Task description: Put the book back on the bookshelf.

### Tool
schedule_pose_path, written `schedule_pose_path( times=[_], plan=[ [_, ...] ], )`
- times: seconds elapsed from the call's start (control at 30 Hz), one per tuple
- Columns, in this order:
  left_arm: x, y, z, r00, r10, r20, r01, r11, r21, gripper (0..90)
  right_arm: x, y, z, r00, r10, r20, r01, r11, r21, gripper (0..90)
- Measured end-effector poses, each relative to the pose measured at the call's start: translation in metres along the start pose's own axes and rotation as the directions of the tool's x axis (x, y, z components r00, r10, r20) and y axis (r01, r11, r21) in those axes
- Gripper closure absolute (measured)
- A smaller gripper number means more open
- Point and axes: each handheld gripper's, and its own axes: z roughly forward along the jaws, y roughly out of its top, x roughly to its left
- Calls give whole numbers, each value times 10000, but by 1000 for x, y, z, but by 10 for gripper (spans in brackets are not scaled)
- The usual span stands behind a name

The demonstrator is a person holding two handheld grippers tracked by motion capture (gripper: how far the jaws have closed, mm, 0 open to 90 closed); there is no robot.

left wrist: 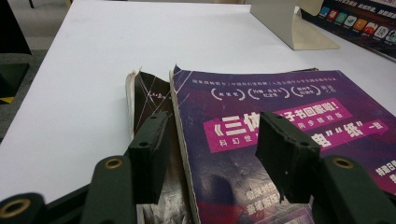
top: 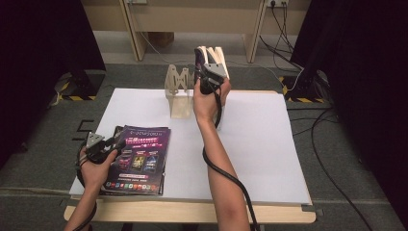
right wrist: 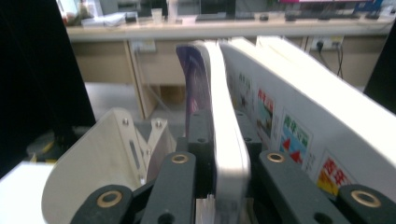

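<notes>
The right tool (top: 210, 72) is up at the far edge of the tabletop (top: 269, 144), its jaws closed on the bottom edge of a purple-covered book (right wrist: 219, 140) held upright, spine and long axis vertical. The pads press both faces of that book in the right gripper view. It stands just to the right of the cream bookend (top: 179, 86) and just left of two white-covered books (top: 219, 57) that lean away to the right, so the slot it belongs to lies directly below it, between bookend and leaning books. The right forearm reaches far and straight up the middle of the tabletop, wrist raised.

The left tool (top: 103, 144) rests low at the near left, jaws wide apart and gripping nothing, hovering over the near-left corner of the magazine stack (top: 139, 159) lying flat there. The top purple magazine (left wrist: 280, 140) runs away from its jaws toward the far right.
</notes>
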Motion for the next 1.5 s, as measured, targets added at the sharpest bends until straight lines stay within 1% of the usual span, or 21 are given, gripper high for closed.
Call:
schedule_pose_path(
  times=[0.03, 0.1, 0.13, 0.17, 0.23, 0.27, 0.4, 0.6, 0.77, 0.83, 0.9, 0.97, 1.0, 1.03, 1.1, 1.13, 1.2, 1.33, 1.4, 1.43, 1.5],
  plan=[
    [0, 0, 0, 10000, 14, 1, -14, 10000, -10, 441, 0, 0, -1, 9999, 140, -57, -140, 9999, 78, 817],
    [0, 0, 0, 10000, 15, 7, -15, 10000, -2, 441, -1, -1, -1, 9997, 158, -206, -155, 9997, 165, 813],
    [0, 0, 0, 10000, 9, -4, -9, 10000, 33, 441, -1, 0, -1, 9997, 68, -230, -60, 9995, 321, 809],
    [0, 0, 0, 10000, 18, -10, -18, 10000, 50, 441, 0, 0, 0, 9996, 142, -256, -129, 9986, 506, 807],
    [0, 0, 0, 10000, -3, -14, 3, 10000, 27, 441, 0, -1, 2, 9994, 159, -309, -137, 9973, 718, 808],
    [0, 0, 0, 10000, -27, -1, 27, 10000, 7, 441, 0, -1, 3, 9995, 157, -291, -135, 9972, 742, 812],
    [0, 0, 0, 10000, -40, 6, 40, 10000, 25, 441, 0, -2, 2, 9995, 145, -271, -127, 9979, 643, 828],
    [1, 0, 0, 10000, -74, 32, 74, 10000, 16, 441, 0, -4, 4, 9984, 213, -528, -207, 9997, 114, 833],
    [1, 0, 0, 10000, -62, 32, 62, 10000, 15, 440, 0, -1, 5, 9985, 304, -464, -324, 9985, -437, 834],
    [1, 0, 0, 10000, -85, 39, 85, 10000, -4, 440, 0, 1, 5, 9988, 310, -380, -331, 9979, -553, 833],
    [1, 0, 0, 10000, -53, 30, 53, 10000, 23, 440, 1, 0, 8, 9989, 361, -301, -376, 9981, -493, 833],
    [0, 0, 0, 10000, -26, 25, 26, 10000, 16, 440, 0, -3, 12, 9992, 317, -243, -323, 9991, -286, 831],
    [0, 0, 0, 10000, -35, 26, 35, 10000, 18, 441, 0, -6, 13, 9994, 295, -160, -301, 9988, -385, 829],
    [1, 0, 0, 10000, -45, 23, 45, 10000, 23, 441, 1, -5, 13, 9997, 240, -27, -241, 9991, -363, 827],
    [0, 0, 0, 10000, -27, 24, 27, 10000, 34, 440, 1, -5, 12, 9992, 407, -32, -408, 9987, -316, 816],
    [0, 0, 0, 10000, -9, 25, 9, 10000, 19, 441, 1, -4, 12, 9992, 388, 31, -387, 9990, -238, 803],
    [0, 0, 0, 10000, -5, 15, 5, 10000, 45, 441, 2, -3, 9, 9990, 399, 191, -397, 9991, -138, 782],
    [0, 0, 0, 10000, 8, 14, -8, 10000, 43, 441, 5, -2, -1, 9993, 278, 236, -275, 9996, -110, 753],
    [0, 0, 0, 10000, -5, 28, 5, 10000, -11, 441, 6, -3, -7, 9992, 302, 265, -300, 9995, -86, 742],
    [0, 0, 0, 10000, 7, 26, -7, 10000, -15, 441, 5, -4, -8, 9993, 237, 291, -235, 9997, -72, 736],
    [0, 0, 0, 10000, 3, 23, -3, 10000, -19, 441, 5, -5, -11, 9992, 258, 302, -256, 9996, -69, 731]
  ],
)
